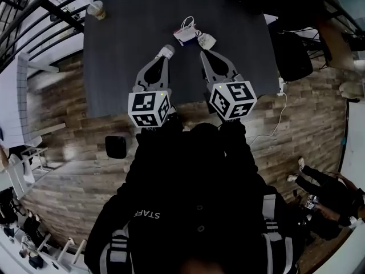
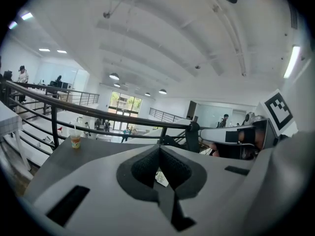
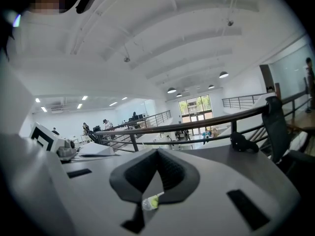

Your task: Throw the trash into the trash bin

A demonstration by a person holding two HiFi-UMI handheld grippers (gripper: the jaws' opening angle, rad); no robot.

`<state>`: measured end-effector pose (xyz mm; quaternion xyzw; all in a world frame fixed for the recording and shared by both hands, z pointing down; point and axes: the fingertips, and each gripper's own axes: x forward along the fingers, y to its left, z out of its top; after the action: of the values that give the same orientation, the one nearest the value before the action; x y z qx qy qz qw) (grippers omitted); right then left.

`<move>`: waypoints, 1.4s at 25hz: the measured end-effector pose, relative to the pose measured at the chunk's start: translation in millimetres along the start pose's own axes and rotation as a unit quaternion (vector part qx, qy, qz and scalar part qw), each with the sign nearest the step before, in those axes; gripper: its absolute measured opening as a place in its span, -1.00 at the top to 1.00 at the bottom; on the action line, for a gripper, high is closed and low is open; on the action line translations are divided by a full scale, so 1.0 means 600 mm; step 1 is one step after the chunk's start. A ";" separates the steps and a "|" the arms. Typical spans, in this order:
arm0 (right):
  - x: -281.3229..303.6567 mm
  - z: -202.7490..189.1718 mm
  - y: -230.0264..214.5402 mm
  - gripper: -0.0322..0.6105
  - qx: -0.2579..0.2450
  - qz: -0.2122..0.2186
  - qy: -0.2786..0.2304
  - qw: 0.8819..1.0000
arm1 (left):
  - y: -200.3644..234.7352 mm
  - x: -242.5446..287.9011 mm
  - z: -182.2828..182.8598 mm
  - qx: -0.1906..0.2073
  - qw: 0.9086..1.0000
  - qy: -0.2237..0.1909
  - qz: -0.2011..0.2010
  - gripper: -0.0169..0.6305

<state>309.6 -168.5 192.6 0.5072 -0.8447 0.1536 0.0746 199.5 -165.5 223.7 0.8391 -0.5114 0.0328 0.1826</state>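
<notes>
White scrap, thin and papery, is pinched between the closed jaws of the left hand-held gripper. A clear, glossy wrapper bit with a yellow-green spot is pinched likewise in the right hand-held gripper. Both point forward over the matte dark counter, long axes near parallel. No bin is surely identified. A black rounded box on the plank floor, behind and left of both, is the likely target, nearer the left one. A red-and-white packet lies just ahead.
</notes>
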 end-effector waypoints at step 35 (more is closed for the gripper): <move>0.205 -0.250 -0.085 0.85 0.015 0.091 0.207 0.974 | 0.206 0.157 -0.327 0.029 0.968 0.235 0.087 0.92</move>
<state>291.7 -243.0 377.8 0.3867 -0.8510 0.2742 0.2259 162.2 -229.0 463.0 0.7648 -0.5240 0.2600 0.2702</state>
